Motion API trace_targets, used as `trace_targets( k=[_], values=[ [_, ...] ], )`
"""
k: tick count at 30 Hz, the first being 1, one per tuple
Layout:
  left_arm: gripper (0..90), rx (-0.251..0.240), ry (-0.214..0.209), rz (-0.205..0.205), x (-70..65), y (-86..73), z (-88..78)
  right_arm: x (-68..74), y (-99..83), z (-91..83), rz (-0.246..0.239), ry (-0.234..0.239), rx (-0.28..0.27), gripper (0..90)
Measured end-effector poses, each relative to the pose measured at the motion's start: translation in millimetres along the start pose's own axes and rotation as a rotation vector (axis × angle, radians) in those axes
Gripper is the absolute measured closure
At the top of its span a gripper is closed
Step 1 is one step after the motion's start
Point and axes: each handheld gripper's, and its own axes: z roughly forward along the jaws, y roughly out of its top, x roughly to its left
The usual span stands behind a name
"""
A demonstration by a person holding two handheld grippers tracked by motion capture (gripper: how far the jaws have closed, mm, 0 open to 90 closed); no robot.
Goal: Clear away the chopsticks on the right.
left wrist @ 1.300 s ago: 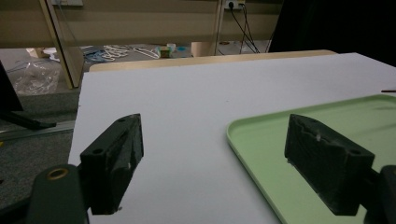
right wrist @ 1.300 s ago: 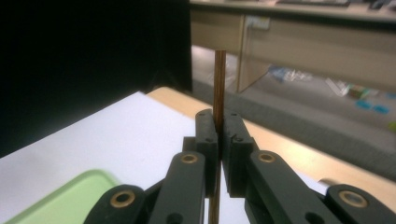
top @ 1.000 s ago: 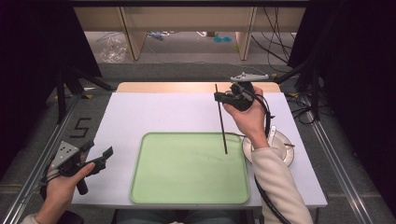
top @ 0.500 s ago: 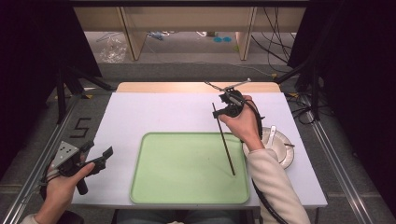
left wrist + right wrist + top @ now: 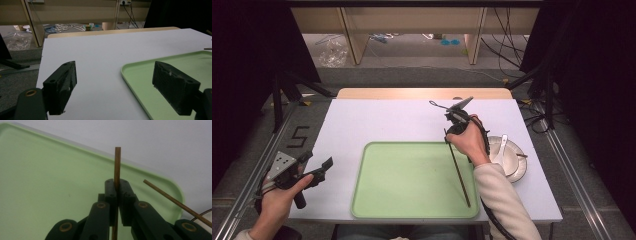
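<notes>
I see the chopstick (image 5: 117, 165) clamped upright between my right gripper (image 5: 117, 185)'s two black jaws, which are pressed nearly together on it; its blunt end sticks out past the jaw tips and the rest runs back down between the linkages. From the high view the chopstick (image 5: 458, 170) slants from the gripper (image 5: 448, 136) down toward me, its lower tip over the near right corner of the green tray (image 5: 377, 200); I can't tell whether that tip touches the tray. A second thin stick (image 5: 172, 200) crosses the right gripper view to the side, apart from the jaws. A white bowl (image 5: 515, 165) with a spoon (image 5: 502, 145) sits just right of my hand. My left gripper (image 5: 314, 169) hovers by the table's left edge, jaws wide apart with nothing between them, the tray's rim (image 5: 130, 75) just beyond.
</notes>
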Motion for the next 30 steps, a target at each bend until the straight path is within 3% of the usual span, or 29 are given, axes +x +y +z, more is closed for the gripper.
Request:
trace_targets(
  k=[1,2,6,8,19,20,23,25,28,29,30],
  values=[
    [19.7,0.000,0.001,0.000,0.0,0.0,0.0,-0.5,-0.4,2.7,0.010,-0.007,0.012,87.5],
    [19.7,0.000,0.001,0.000,0.0,0.0,0.0,-2.7,-0.5,5.1,-0.013,-0.005,0.016,87.5],
    [19.8,0.001,0.001,-0.003,0.0,-0.1,0.1,-3.4,-2.7,13.2,0.014,-0.021,0.058,87.4],
    [19.7,0.001,0.001,-0.003,-0.1,-0.1,0.2,-0.1,-3.3,15.1,0.057,-0.014,0.099,87.4],
    [19.7,0.001,0.000,-0.002,-0.1,-0.1,0.1,-1.0,-6.8,32.4,0.037,-0.025,0.151,83.5],
    [19.7,0.001,0.000,-0.002,0.0,-0.1,0.0,-4.0,-6.4,32.4,-0.021,-0.021,0.135,82.9],
    [19.8,0.000,0.000,-0.001,0.0,-0.1,0.1,-3.8,-5.5,26.4,-0.087,-0.038,0.112,79.4],
    [19.7,0.001,-0.001,-0.002,0.0,-0.2,0.1,-5.4,-4.1,19.8,-0.165,-0.056,0.079,75.2],
    [19.8,0.000,0.001,-0.002,-0.1,-0.1,0.1,-13.5,-2.7,11.5,-0.406,-0.127,0.024,73.1],
    [19.7,0.000,0.001,-0.002,-0.1,-0.1,0.1,-13.5,-2.7,11.5,-0.406,-0.127,0.024,73.1],
    [19.7,0.001,-0.002,0.002,-0.1,-0.2,0.2,-18.1,-3.6,8.1,-0.471,-0.179,0.041,73.5]
  ],
)
